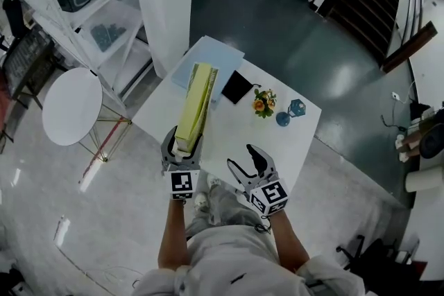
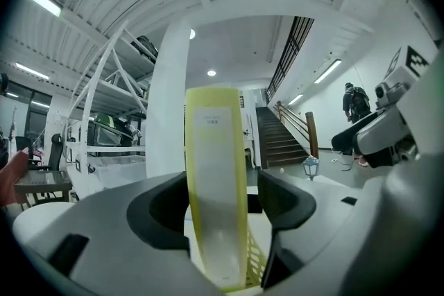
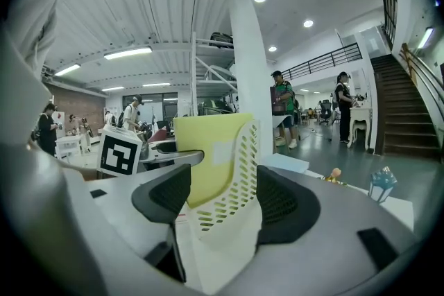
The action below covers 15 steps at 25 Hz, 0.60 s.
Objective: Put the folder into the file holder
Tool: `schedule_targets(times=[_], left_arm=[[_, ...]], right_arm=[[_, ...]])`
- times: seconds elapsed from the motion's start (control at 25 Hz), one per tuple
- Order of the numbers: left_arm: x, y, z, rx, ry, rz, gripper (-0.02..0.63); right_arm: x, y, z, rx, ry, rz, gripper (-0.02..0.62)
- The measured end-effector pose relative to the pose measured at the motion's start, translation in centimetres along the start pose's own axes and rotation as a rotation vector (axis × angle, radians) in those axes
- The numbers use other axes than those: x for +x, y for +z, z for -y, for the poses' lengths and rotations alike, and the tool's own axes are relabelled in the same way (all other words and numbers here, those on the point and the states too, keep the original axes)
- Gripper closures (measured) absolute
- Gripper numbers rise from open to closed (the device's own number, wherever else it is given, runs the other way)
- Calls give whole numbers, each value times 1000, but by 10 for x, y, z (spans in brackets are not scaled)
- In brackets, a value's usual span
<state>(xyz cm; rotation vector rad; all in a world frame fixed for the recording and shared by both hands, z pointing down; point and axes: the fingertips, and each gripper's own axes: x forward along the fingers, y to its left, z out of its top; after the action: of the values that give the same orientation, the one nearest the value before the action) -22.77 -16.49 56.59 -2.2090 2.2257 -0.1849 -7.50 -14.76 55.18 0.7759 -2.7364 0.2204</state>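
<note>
Our left gripper has its jaws apart around the near end of the yellow folder, with the right pad clear of the spine. The folder stands upright in the white file holder on the desk. Our right gripper hangs just beside it, jaws parted and holding nothing.

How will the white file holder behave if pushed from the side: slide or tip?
Probably light: the file holder is thin perforated plastic. Likely apt to tip sideways, since it looks tall and narrow with the yellow folder upright inside. May slide easily on the smooth white table.
</note>
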Motion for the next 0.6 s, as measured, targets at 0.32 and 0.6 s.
schedule_targets(times=[0.32,0.6], left_arm=[[-40,-2,6,-19,-70,-68,284],[-78,-2,15,-33,-112,-115,284]], right_arm=[[-6,9,-10,-19,-45,19,308],[-10,-1,-15,-39,-89,-17,318]])
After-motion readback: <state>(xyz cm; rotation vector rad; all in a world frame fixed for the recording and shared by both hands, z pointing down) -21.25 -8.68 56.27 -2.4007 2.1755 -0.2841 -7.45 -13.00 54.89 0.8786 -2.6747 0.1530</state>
